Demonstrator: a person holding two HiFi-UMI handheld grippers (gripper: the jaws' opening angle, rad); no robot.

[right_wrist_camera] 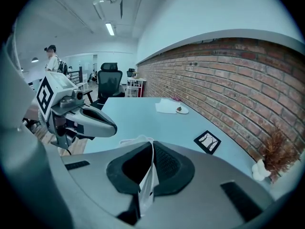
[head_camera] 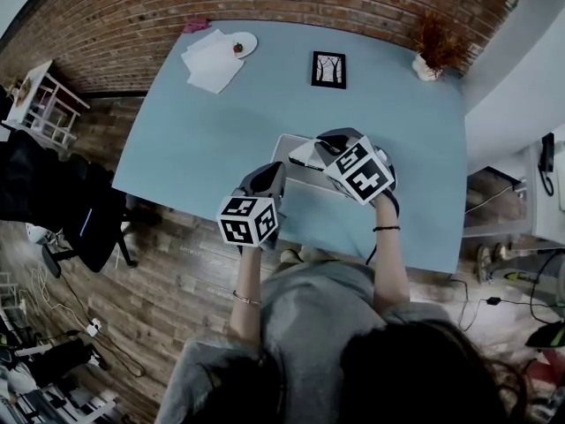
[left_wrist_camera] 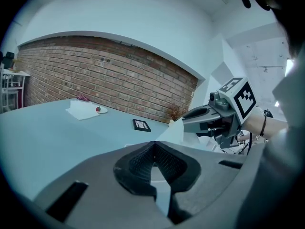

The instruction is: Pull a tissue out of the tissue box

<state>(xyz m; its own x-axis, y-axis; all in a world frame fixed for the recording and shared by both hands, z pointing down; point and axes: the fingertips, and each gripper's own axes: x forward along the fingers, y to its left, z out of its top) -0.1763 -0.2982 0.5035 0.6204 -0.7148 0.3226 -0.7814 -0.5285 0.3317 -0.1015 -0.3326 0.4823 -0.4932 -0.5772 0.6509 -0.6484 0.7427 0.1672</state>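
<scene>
Mid-pull: right tool (right_wrist_camera: 151, 147) clamps the tissue (right_wrist_camera: 147, 187), which trails toward the tissue box (head_camera: 284, 162) just below its tips. Left tool (left_wrist_camera: 152, 147) sits closed and empty alongside. Next move likely needs a steady lift to free the sheet.

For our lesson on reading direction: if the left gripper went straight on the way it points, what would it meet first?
Most likely the tissue box, just beyond the closed, empty tips of the left gripper, which hide most of it; depth is unclear. Past it, blue table.
</scene>
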